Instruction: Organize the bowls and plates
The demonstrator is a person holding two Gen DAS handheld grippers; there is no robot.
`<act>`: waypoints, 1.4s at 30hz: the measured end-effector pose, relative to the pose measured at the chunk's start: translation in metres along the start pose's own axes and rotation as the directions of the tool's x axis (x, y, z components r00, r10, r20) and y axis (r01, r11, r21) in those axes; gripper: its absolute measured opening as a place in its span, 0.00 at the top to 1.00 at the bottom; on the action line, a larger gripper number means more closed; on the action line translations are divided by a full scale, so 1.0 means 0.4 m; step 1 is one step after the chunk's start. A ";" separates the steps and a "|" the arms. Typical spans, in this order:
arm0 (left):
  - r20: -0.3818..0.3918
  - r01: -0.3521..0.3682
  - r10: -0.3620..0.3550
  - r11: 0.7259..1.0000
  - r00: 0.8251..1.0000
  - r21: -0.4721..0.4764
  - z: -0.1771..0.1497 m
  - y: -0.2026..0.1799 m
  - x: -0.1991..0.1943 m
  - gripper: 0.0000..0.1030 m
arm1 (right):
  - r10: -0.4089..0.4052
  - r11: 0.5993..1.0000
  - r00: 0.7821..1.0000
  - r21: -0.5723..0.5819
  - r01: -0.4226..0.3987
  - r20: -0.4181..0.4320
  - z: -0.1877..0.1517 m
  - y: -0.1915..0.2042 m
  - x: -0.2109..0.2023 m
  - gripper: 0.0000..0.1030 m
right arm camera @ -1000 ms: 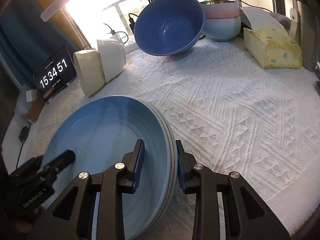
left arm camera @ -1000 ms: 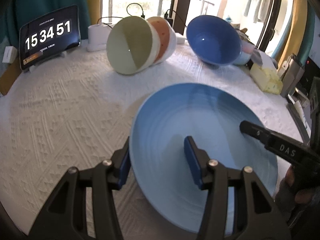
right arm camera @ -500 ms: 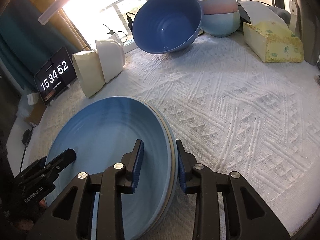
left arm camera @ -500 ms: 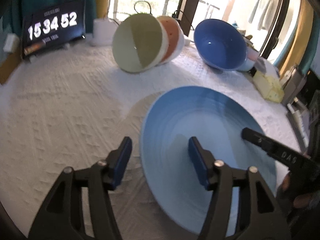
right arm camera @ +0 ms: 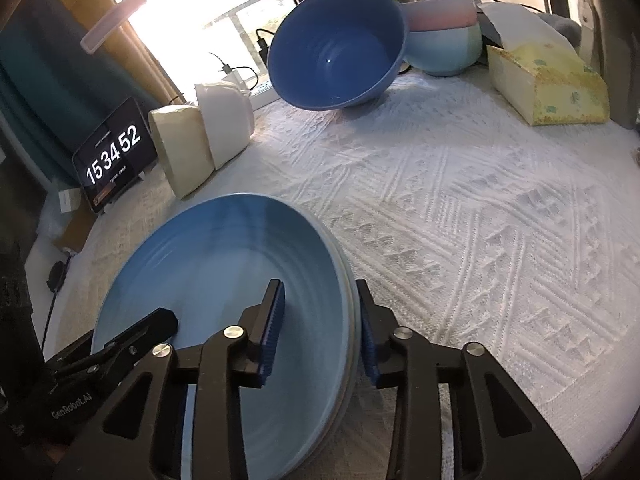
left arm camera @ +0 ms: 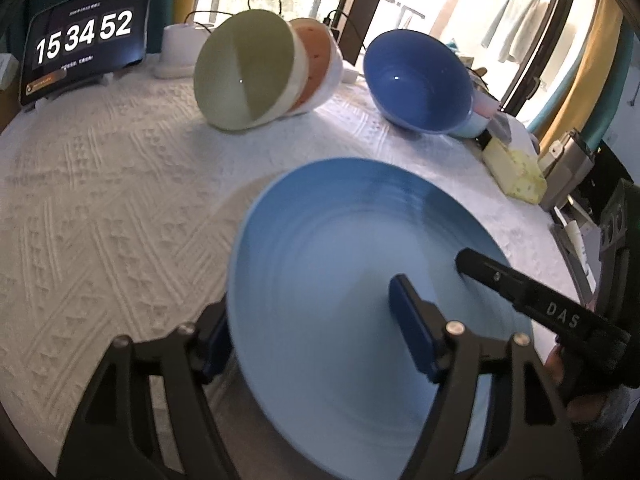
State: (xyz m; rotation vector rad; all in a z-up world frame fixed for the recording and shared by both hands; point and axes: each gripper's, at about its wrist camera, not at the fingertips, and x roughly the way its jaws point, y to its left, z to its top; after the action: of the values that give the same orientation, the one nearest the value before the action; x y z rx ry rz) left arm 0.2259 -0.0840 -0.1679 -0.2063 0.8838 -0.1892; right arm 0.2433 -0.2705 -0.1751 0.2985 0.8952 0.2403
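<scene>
Stacking step: the left claw (left arm camera: 316, 332) is opening off the glossy blue ceramic plate's (left arm camera: 340, 264) rim, the narrowly parted right claw (right arm camera: 320, 332) straddles the opposite rim, so next both should withdraw, I reckon.

We read "15 34 52" in large white digits on the dark clock screen (left arm camera: 86, 46) propped at the table's far edge; the smaller lines beneath stay illegible. The right gripper (left arm camera: 560, 316) carries the letters "DAS", and the left gripper (right arm camera: 76, 400) reads "GenRobot.AI".
</scene>
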 end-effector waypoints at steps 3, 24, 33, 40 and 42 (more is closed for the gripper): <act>0.013 -0.011 0.010 1.000 1.000 0.012 0.004 -0.004 -0.010 0.30 | 0.007 1.000 1.000 0.014 -0.007 0.002 0.001 -0.002 -0.001 0.65; -0.014 -0.002 0.002 1.000 1.000 -0.019 0.005 0.046 -0.014 0.34 | 0.023 0.999 0.999 0.027 -0.022 -0.024 -0.004 0.018 0.015 0.69; 0.078 -0.054 0.051 0.998 0.996 0.036 0.007 0.100 -0.115 0.33 | 0.026 0.999 0.999 0.023 -0.025 -0.028 -0.001 0.016 0.017 0.73; -0.010 0.005 -0.005 0.999 1.000 -0.036 0.001 0.169 -0.065 0.32 | 0.072 0.997 0.996 0.033 -0.070 -0.061 0.014 -0.005 0.019 0.77; -0.019 0.031 -0.032 0.999 0.999 -0.041 0.001 0.161 -0.045 0.32 | 0.070 0.997 0.995 0.030 -0.068 -0.071 0.016 -0.008 0.018 0.76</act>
State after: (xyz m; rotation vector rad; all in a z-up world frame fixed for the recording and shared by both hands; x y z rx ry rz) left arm 0.2201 -0.0173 -0.1706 -0.2572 0.9044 -0.2028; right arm 0.2530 -0.2721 -0.1777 0.3483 0.9607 0.3038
